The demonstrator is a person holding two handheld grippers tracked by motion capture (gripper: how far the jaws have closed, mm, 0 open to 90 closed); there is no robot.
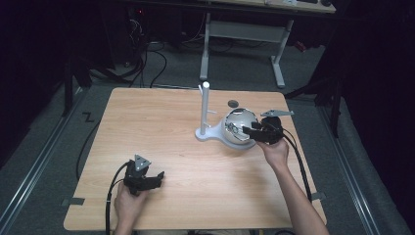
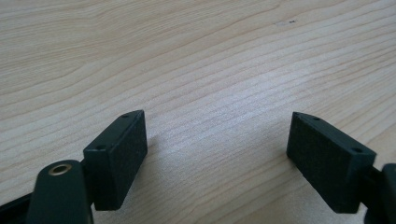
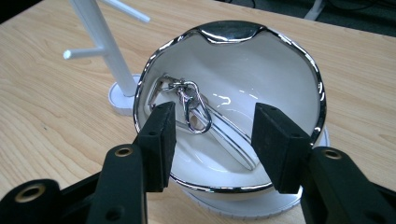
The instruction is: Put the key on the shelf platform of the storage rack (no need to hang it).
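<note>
A white bowl with a chrome rim (image 3: 261, 65) (image 1: 234, 121) stands on the table's right half. Inside it lies a metal keyring with clasps and a silver strap (image 3: 194, 109). My right gripper (image 3: 212, 133) (image 1: 250, 131) hovers open over the bowl's near rim, its jaws on either side of the clasps, nothing held. Just left of the bowl stands a white peg stand (image 1: 205, 112) (image 3: 105, 46) on its round base. My left gripper (image 1: 152, 179) (image 2: 217, 154) rests open low over bare wood at the front left, nothing between its jaws.
The wooden table (image 1: 161, 132) has bare room across its left and middle. A small dark disc (image 1: 233, 103) lies behind the bowl. Cables (image 1: 301, 164) trail from both grippers toward the front edge. A desk frame (image 1: 244, 34) and floor cables stand beyond the table.
</note>
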